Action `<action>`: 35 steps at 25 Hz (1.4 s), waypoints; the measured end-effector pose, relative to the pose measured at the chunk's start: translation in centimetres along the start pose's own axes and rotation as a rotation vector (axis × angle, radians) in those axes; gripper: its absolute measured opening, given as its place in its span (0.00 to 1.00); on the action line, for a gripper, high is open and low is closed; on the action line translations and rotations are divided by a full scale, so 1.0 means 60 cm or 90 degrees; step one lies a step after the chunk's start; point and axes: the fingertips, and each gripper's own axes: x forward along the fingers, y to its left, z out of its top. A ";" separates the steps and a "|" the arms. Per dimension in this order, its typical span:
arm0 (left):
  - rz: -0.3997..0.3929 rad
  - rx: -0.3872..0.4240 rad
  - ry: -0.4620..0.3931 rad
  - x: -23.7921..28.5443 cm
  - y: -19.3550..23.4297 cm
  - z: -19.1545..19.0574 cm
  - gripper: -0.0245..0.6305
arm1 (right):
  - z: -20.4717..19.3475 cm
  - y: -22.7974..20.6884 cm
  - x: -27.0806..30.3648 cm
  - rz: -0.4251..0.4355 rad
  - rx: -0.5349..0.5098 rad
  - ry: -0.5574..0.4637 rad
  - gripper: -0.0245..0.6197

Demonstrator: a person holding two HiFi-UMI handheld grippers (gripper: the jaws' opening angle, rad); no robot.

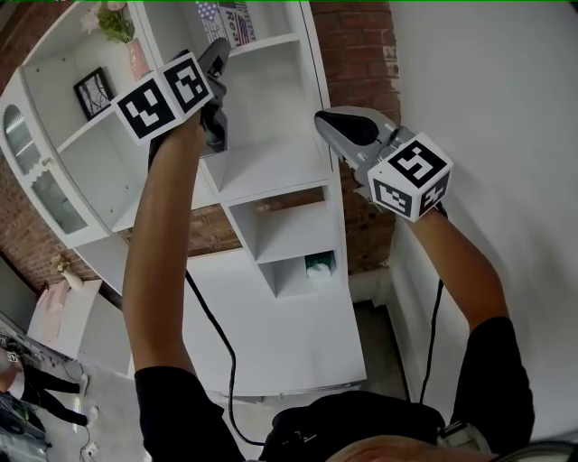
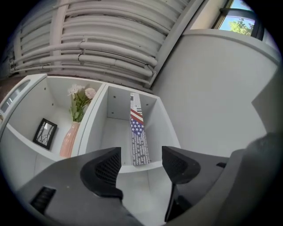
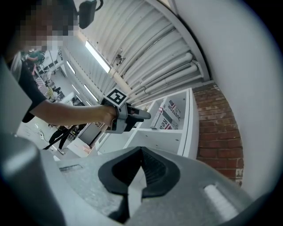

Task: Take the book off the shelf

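The book point(image 2: 138, 137), with a stars-and-stripes spine, stands upright in the top right compartment of the white shelf point(image 2: 159, 128). My left gripper point(image 2: 141, 165) is open just in front of and below that compartment. Nothing lies between its jaws, and the book is clear of them. In the head view the left gripper point(image 1: 217, 54) is raised toward the book point(image 1: 230, 20) at the shelf's top. My right gripper point(image 1: 321, 123) hangs shut and empty to the right of the shelf. In the right gripper view its jaws point(image 3: 140, 165) meet, with the book point(image 3: 170, 115) far beyond them.
A pink vase with flowers point(image 2: 70, 137) and a small black picture frame point(image 2: 45, 132) stand in the compartment left of the book. A small teal-and-white object point(image 1: 319, 267) sits in a lower cubby. A brick wall point(image 1: 361, 54) is behind the shelf and a white wall point(image 1: 488, 81) to its right.
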 end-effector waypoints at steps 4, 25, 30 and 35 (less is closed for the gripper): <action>0.012 0.008 0.014 0.030 0.007 0.024 0.52 | -0.013 0.005 -0.005 0.005 -0.004 0.009 0.04; 0.074 0.056 0.144 0.151 0.025 -0.023 0.54 | -0.028 -0.005 -0.047 0.006 -0.040 0.034 0.04; 0.084 0.069 0.181 0.157 0.024 -0.032 0.40 | -0.029 -0.004 -0.052 0.001 -0.051 0.037 0.04; 0.091 0.075 0.176 0.155 0.025 -0.031 0.30 | -0.030 -0.005 -0.062 -0.010 -0.065 0.043 0.04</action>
